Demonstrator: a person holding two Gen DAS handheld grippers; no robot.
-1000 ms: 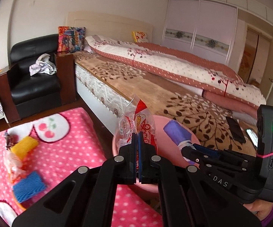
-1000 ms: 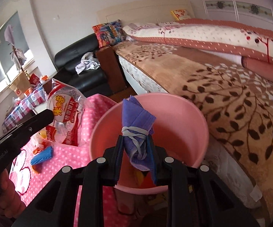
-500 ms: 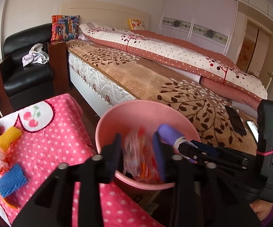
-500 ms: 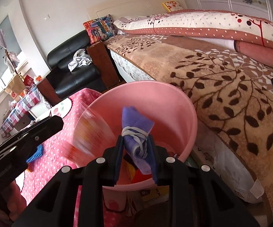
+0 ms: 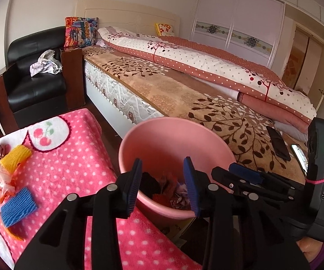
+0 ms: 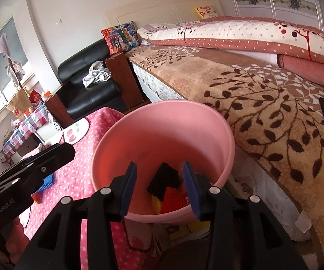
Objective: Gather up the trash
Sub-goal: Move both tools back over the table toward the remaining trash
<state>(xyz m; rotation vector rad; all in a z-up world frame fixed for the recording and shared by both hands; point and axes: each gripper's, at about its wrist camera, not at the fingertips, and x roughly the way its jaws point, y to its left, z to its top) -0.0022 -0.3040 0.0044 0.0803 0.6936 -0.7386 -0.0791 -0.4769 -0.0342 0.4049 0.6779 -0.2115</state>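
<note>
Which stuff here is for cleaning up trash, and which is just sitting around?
For the job: pink bin, yellow foam, blue foam, wrappers.
Just there: bed, armchair, phone, pillow.

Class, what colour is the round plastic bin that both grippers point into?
The round plastic bin is pink, inside and out; the right wrist view shows it best.

A pink bin (image 5: pixel 175 135) stands beside a pink white-dotted blanket (image 5: pixel 72 164) and a brown leaf-patterned bedspread (image 5: pixel 218 112).
</note>
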